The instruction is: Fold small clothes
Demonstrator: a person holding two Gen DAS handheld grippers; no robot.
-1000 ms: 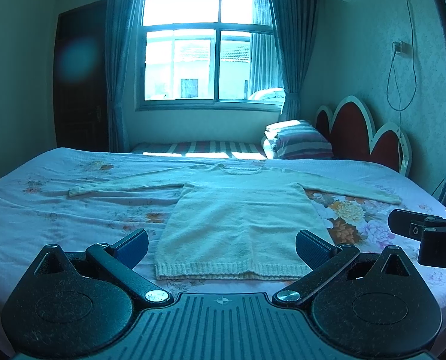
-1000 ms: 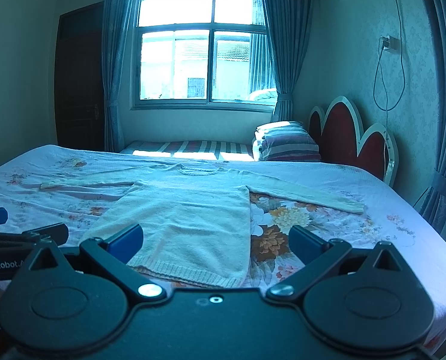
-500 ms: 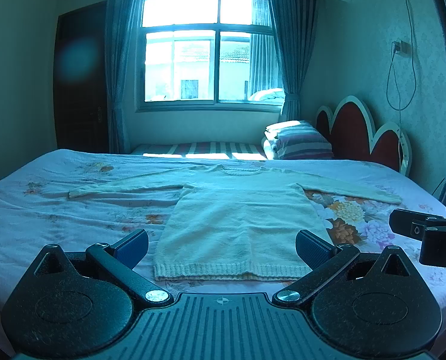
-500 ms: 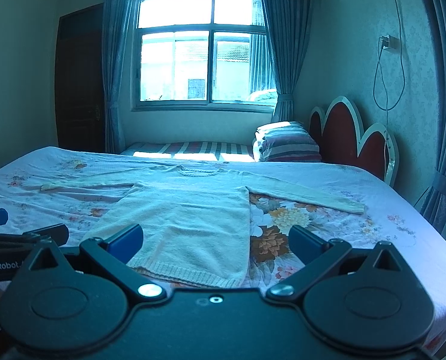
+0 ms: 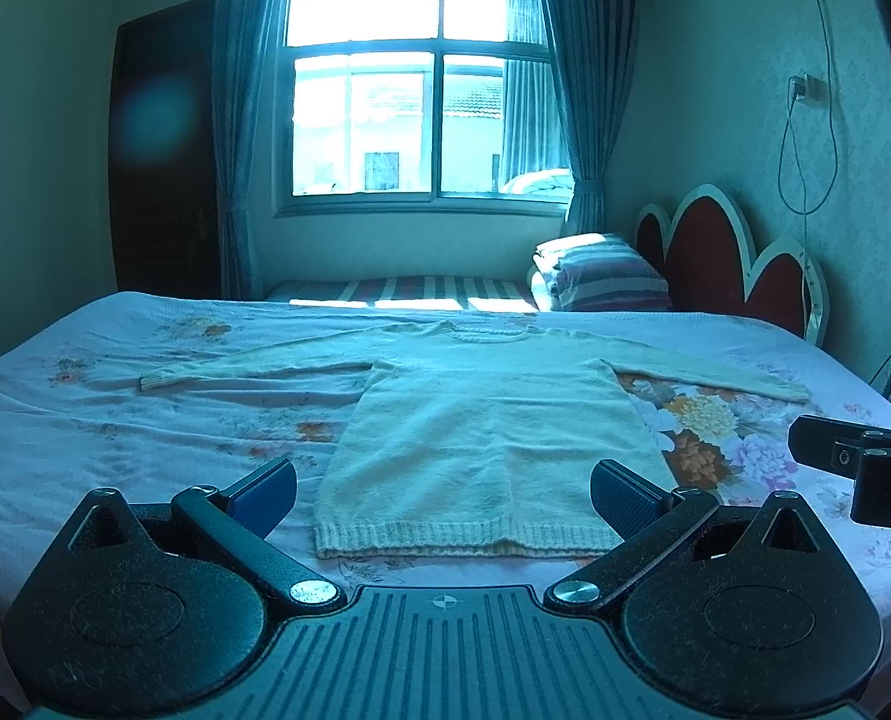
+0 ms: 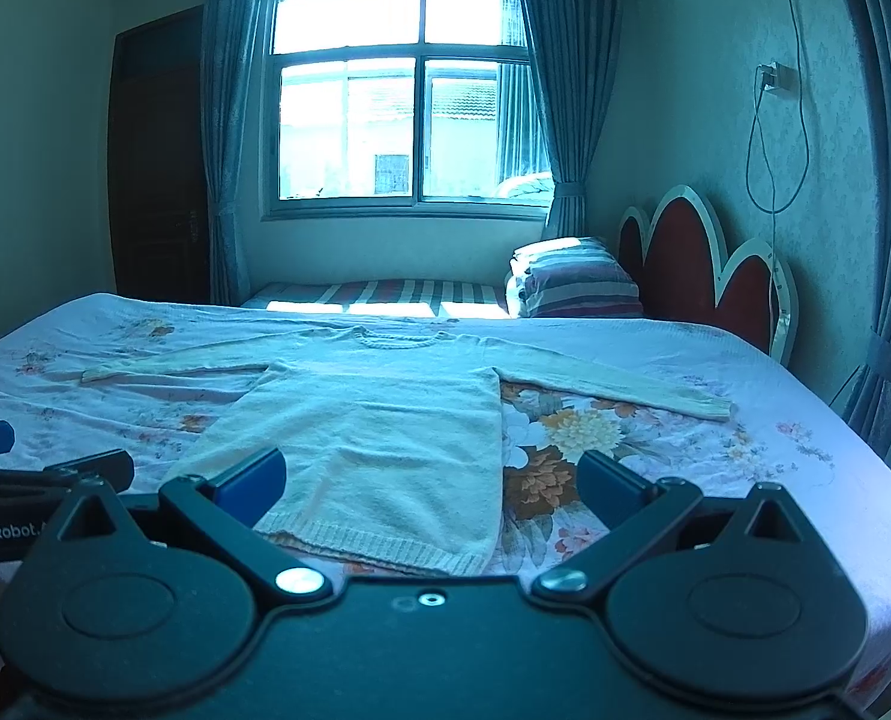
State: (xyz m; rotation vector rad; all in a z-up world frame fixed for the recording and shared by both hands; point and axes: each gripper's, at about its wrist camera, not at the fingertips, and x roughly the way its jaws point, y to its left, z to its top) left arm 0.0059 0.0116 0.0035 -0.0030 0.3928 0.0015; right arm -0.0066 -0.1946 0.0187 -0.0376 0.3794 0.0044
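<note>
Sweater point(image 5: 481, 438) lies flat on the bed point(image 5: 145, 438), ahead of both your spread, empty claws, long axis running away; hem nearest your left claw point(image 5: 443, 495), right claw point(image 6: 430, 477) alongside.

Cool blue-teal cast throughout. Daylight from window point(image 5: 412, 87), panes blown out; sunlit strip on striped bedding point(image 6: 379, 299) beneath. Room corners dim, door point(image 5: 160, 162) near black, soft flare spot over it. Strong fisheye bending at edges, dark vignette corners. Focus fairly sharp overall.
</note>
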